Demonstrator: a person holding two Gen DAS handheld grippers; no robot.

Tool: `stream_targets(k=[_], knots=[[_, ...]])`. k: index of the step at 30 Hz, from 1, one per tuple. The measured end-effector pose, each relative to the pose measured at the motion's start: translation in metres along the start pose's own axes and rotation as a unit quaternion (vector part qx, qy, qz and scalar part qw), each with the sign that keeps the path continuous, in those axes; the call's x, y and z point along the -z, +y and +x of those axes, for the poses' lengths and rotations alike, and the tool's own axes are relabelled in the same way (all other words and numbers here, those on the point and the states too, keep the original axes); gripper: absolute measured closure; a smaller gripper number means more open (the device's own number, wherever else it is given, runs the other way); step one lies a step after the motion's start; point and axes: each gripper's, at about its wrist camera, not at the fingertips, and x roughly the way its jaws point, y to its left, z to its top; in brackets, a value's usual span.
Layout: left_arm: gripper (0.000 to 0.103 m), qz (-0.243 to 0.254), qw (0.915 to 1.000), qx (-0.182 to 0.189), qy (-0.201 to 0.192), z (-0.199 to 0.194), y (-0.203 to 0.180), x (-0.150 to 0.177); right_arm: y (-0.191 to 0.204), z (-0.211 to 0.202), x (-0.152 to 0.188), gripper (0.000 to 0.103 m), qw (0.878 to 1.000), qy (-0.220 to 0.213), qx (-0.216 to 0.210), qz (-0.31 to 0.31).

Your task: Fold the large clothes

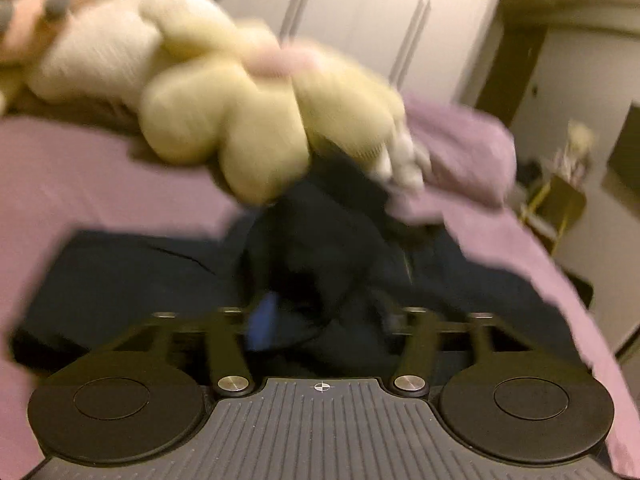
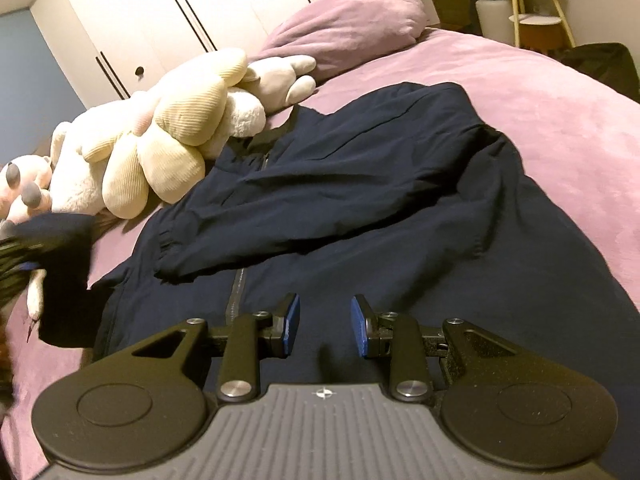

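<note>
One garment: navy zip jacket, soft, limp, light; grip at sleeve cuff.
Left gripper: dark fabric bunched between fingers; closure unclear.
Right gripper: jaws apart, empty.

a dark navy zip jacket lies front-up and spread on the bed, one sleeve folded across its chest, the other lifted at left.

I see a pile of cream plush toys on the pink bed, a mauve pillow behind them, white wardrobe doors beyond, and a yellow-legged side stand at far right.
</note>
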Motion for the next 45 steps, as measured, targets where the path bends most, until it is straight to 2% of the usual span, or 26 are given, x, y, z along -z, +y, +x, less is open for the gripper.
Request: stream_targets(k=[3,5,7,10,14,16,18,21,25,28,29,30,34,40,43,45], knots=[[0.032,-0.009,0.9981,-0.013,0.059,0.028,-0.007,0.022,-0.010,0.001,0.001,0.075,1.000,0.013,0.005,0.005],[0.032,-0.020,0.9986,-0.012,0.048,0.013,-0.002,0.036,-0.017,0.004,0.001,0.075,1.000,0.028,0.006,0.006],[0.026,-0.030,0.9993,-0.013,0.021,-0.009,0.008,0.037,-0.023,0.005,0.002,0.075,0.999,0.034,0.007,0.008],[0.025,-0.032,0.9966,-0.074,-0.015,-0.046,0.028,0.049,-0.027,0.012,-0.003,0.075,0.999,0.037,-0.011,0.022],[0.025,-0.073,0.9832,-0.163,-0.035,-0.057,0.063,0.058,-0.003,0.036,-0.016,0.073,0.994,0.049,-0.078,0.053],[0.025,-0.092,0.9763,-0.194,-0.029,-0.057,0.080,0.061,0.017,0.058,-0.022,0.060,0.988,0.063,-0.127,0.068],[0.024,-0.122,0.9737,-0.191,-0.021,-0.056,0.097,0.065,0.038,0.086,-0.029,0.058,0.980,0.086,-0.160,0.076],[0.024,-0.139,0.9690,-0.203,-0.024,-0.054,0.108,0.070,0.065,0.124,-0.036,0.056,0.974,0.111,-0.176,0.088],[0.022,-0.128,0.9694,-0.208,-0.026,-0.049,0.113,0.080,0.082,0.172,-0.036,0.056,0.962,0.149,-0.180,0.138],[0.018,-0.112,0.9709,-0.211,-0.023,-0.043,0.108,0.080,0.087,0.190,-0.033,0.062,0.962,0.145,-0.171,0.156],[0.018,-0.111,0.9710,-0.210,-0.022,-0.041,0.108,0.080,0.087,0.192,-0.033,0.066,0.960,0.144,-0.174,0.163],[0.018,-0.112,0.9712,-0.209,-0.021,-0.037,0.107,0.078,0.087,0.193,-0.032,0.077,0.958,0.148,-0.179,0.169],[0.017,-0.116,0.9722,-0.202,-0.020,-0.037,0.109,0.078,0.089,0.188,-0.033,0.089,0.957,0.155,-0.180,0.166],[0.017,-0.109,0.9727,-0.205,-0.007,-0.034,0.109,0.069,0.078,0.161,-0.048,0.094,0.946,0.142,-0.226,0.187],[0.017,-0.118,0.9709,-0.208,-0.005,-0.032,0.112,0.065,0.076,0.144,-0.062,0.094,0.949,0.116,-0.237,0.173],[0.017,-0.124,0.9698,-0.210,-0.006,-0.032,0.113,0.064,0.078,0.141,-0.067,0.094,0.956,0.113,-0.228,0.149]])
